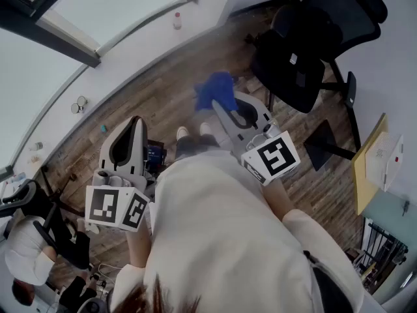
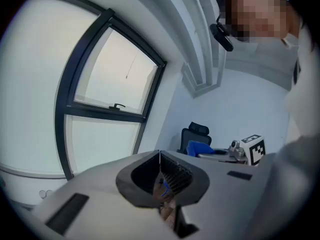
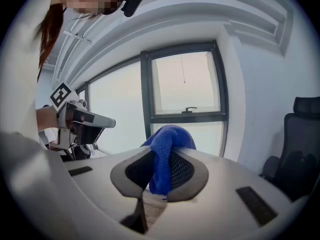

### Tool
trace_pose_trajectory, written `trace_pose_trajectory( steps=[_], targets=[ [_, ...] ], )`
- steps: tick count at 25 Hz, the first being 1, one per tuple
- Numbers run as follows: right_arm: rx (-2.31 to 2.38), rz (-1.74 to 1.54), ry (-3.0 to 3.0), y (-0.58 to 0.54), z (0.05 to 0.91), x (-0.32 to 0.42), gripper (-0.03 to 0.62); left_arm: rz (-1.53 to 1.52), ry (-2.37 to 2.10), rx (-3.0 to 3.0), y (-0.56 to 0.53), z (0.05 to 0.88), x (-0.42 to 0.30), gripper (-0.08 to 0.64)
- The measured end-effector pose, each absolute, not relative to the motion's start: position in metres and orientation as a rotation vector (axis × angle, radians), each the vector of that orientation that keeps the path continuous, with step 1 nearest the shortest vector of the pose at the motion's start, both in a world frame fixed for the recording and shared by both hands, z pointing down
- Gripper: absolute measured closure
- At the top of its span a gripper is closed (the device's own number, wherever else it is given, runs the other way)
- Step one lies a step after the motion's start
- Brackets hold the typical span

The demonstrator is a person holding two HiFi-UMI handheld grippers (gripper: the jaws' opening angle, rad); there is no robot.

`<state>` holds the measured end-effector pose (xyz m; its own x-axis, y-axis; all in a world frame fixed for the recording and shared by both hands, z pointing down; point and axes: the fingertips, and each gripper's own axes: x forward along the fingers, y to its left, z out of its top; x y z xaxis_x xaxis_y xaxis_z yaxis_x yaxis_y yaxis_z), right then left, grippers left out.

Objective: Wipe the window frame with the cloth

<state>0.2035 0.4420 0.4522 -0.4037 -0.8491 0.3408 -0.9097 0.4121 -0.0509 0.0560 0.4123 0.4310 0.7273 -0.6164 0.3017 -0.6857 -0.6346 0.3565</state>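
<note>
— Blue cloth [image 3: 167, 149], looped pile: where is it, and how does its long axis run?
— It is pinched between the ribbed black pads [image 3: 182, 171] of the right gripper [image 3: 159, 160], short of the window frame [image 3: 187, 116]. Its long axis runs up and down through the jaws. One end hangs below them, and the bunched end rises over the tips and points at the frame.
— And the left gripper [image 2: 160, 159]?
— It has a grey moulded shell. Its jaws are pressed together with nothing between them, and it is also aimed at the frame.
— What lies beyond the grippers?
— First a wood-plank floor [image 1: 163, 103], then a white sill [image 1: 130, 51] under the dark, straight-barred frame. A small handle [image 3: 190, 109] sits on the frame's crossbar. A white bottle [image 1: 176, 21] stands on the sill; its contents cannot be told. A black office chair [image 1: 293, 64] stands to the frame's right.
</note>
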Motion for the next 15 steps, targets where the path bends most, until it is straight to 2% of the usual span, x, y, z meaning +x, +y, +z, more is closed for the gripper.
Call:
trace_pose_trajectory(
  steps=[15],
  targets=[
    [1.578,0.365,-2.415,0.415,0.454,0.197,0.537,0.218,-1.007,2.486,0.388,0.436,0.043,0.549]
  ],
)
